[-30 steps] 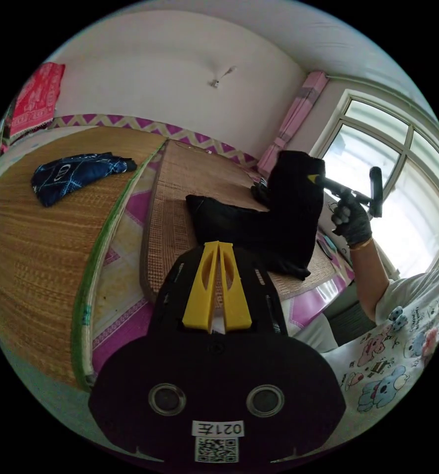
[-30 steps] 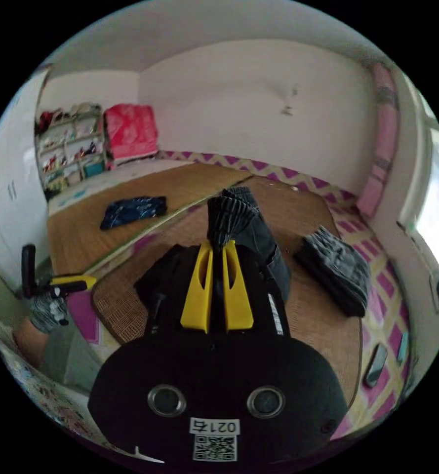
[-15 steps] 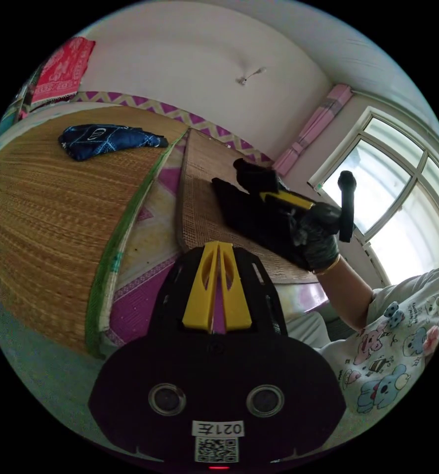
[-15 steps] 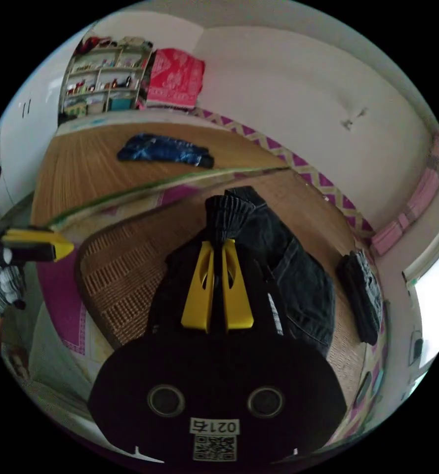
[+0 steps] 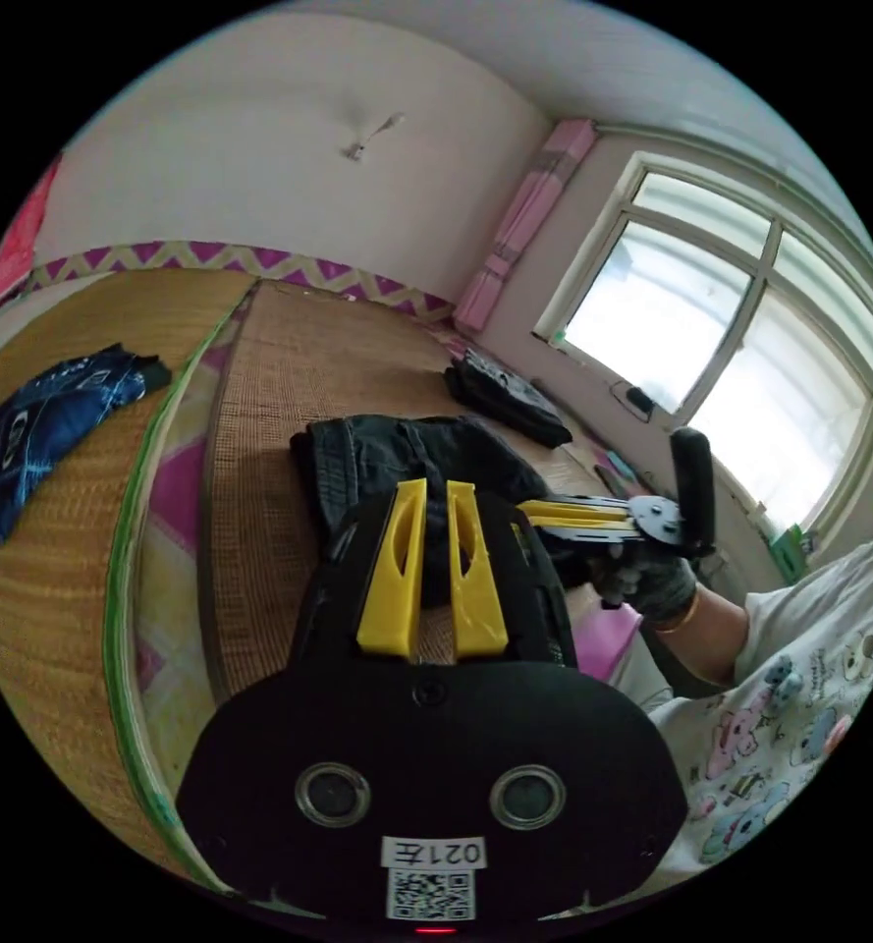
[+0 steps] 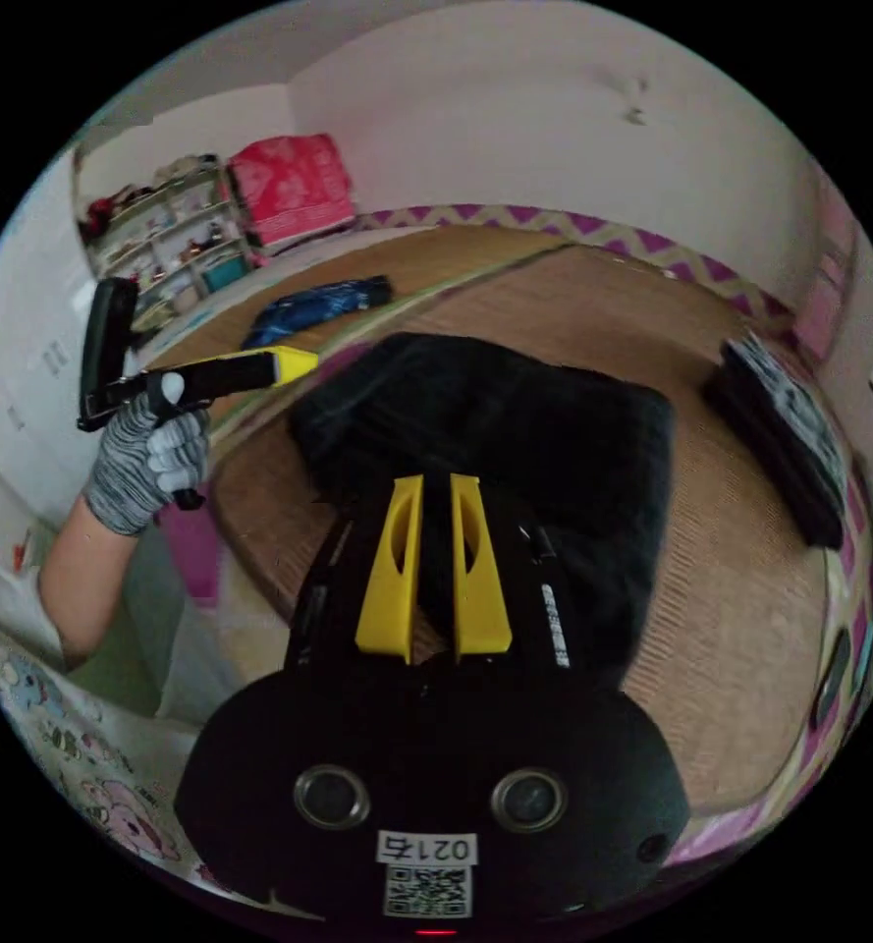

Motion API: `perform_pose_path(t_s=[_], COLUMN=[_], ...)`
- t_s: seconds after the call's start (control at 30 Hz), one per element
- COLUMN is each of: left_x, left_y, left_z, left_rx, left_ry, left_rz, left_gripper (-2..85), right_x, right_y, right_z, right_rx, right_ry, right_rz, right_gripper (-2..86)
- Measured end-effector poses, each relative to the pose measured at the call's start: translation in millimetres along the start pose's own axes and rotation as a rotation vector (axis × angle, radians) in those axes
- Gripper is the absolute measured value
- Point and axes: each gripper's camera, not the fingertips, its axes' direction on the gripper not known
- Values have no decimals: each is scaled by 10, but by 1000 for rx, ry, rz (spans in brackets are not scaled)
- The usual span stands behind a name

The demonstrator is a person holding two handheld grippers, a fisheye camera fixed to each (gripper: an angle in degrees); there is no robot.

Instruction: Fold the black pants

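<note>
While both pairs of yellow tongs are hanging over the near edge of the woven straw mat (image 6: 740,629), neither one is actually gripping anything: the left gripper (image 5: 431,486) is sitting with its jaws a little apart and only a dark gap between them, and the right gripper (image 6: 434,481) is looking the same in its own view, slightly parted with no cloth pinched. From the left gripper view the right one (image 5: 544,515) is poking in sideways along the near right side of the fabric, and there I can't tell if its jaws are apart. The black denim-looking pants (image 6: 515,432) are lying in a folded, lumpy block on the mat, right ahead of and partly under both sets of tips, so the thing to grab is straight forward rather than off to a side. Its long axis seems to be running across in the right gripper view, left to right. The right gripper is looking nearer to the bundle; the left gripper (image 6: 259,367), held by a grey knit-gloved hand (image 6: 146,457), is floating up off the left end. Further back, a second folded dark garment (image 6: 780,432) is resting on the same mat, and a blue patterned cloth (image 5: 48,422) is lying on the neighbouring mat, well apart.
</note>
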Motion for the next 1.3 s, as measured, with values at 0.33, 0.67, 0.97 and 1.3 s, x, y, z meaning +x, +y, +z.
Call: perform_pose_path(t_s=[0.33, 0.67, 0.97, 1.3], left_x=[-837, -1145, -1492, -1808], left_y=[-63, -247, -379, -495], left_z=[693, 914, 664, 1117], left_rx=[-117, -116, 95, 10], left_ry=[-20, -29, 98, 74], left_rz=[-166, -164, -247, -243], left_gripper=[-9, -9, 19, 37], right_x=[1322, 2395, 3448, 3698], right_y=[381, 412, 443, 159], right_z=[-432, -895, -1124, -1511], right_rx=[130, -23, -26, -74], right_ry=[-178, -130, -386, -224], right_rz=[185, 260, 460, 258], right_gripper=[25, 51, 92, 40])
